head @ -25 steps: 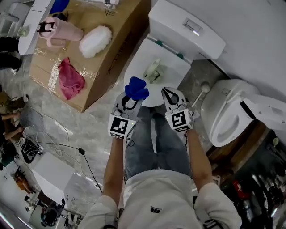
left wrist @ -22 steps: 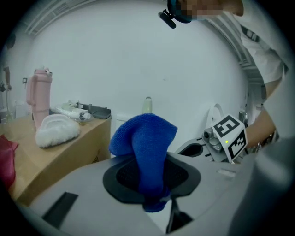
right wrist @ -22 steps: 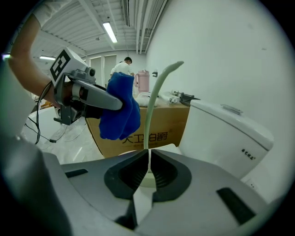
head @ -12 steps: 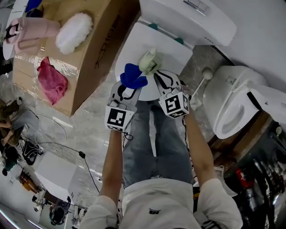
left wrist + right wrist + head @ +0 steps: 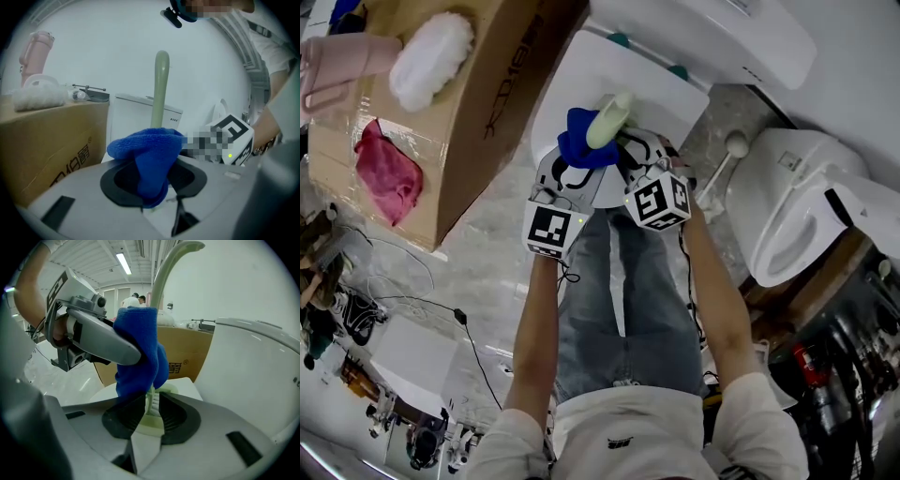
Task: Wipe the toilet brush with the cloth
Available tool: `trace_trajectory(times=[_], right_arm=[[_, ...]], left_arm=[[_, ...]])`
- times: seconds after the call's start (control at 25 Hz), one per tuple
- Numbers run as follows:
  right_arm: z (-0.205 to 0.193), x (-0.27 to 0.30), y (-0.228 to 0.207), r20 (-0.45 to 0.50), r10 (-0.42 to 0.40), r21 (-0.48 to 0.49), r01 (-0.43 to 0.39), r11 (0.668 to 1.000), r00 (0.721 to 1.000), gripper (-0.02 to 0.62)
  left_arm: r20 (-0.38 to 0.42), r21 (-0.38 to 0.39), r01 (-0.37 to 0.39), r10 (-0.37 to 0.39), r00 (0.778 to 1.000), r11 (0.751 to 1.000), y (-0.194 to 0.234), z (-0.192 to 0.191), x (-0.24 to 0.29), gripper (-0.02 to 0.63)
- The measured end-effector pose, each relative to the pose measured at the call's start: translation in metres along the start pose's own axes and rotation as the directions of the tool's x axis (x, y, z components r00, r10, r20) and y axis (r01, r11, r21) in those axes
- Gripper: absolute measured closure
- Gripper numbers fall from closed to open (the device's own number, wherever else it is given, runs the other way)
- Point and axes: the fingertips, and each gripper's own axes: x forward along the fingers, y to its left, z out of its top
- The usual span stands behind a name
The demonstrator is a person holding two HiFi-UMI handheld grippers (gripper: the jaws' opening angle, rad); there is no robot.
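Standing upright on the toilet lid (image 5: pixel 609 70), the pale green toilet brush (image 5: pixel 161 89) rests on its round foot, its handle rising and curving over at the top. Low on that handle, just above the lid, the blue cloth (image 5: pixel 145 150) bunches against it; the two look to be touching, though the contact itself is hidden behind the folds. The left gripper (image 5: pixel 152 190) has its fingers (image 5: pixel 117 185) clamped tight on a pinched tail of the cloth, the rest flopping forward over the tips. The right gripper (image 5: pixel 150 413) comes in from the other side of the brush, low over the lid. Its fingers (image 5: pixel 119 420) have just been opening and stand wide, with the ribbed neck of the brush between them but, as far as I can judge, not squeezed.

The wipe itself seems not yet begun: this looks like the setting-up step, brush being secured and cloth brought to it. Next, the right fingers likely need to close on the neck to steady the brush, so the cloth can be drawn up the handle without tipping it off the lid.

Behind the lid sits the cistern (image 5: pixel 703 33); on the left gripper's side of the lid stands a cardboard box (image 5: pixel 459 103).
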Motion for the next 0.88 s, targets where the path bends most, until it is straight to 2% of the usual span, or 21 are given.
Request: trace_trajectory(times=[0.24, 0.52, 0.88], right_arm=[[-0.003, 0.014, 0.002, 0.002, 0.050, -0.007, -0.050, 0.999, 0.999, 0.486], [-0.009, 0.024, 0.002, -0.010, 0.067, -0.013, -0.067, 0.998, 0.998, 0.523], [-0.011, 0.025, 0.003, -0.012, 0.069, -0.040, -0.069, 0.997, 0.998, 0.531]], left_arm=[[-0.009, 0.003, 0.030, -0.030, 1.000, 1.000, 0.002, -0.007, 0.025, 0.437], [-0.035, 0.010, 0.035, -0.034, 0.999, 0.999, 0.008, -0.020, 0.046, 0.466], [-0.073, 0.029, 0.034, -0.032, 0.997, 0.999, 0.007, -0.027, 0.053, 0.486]])
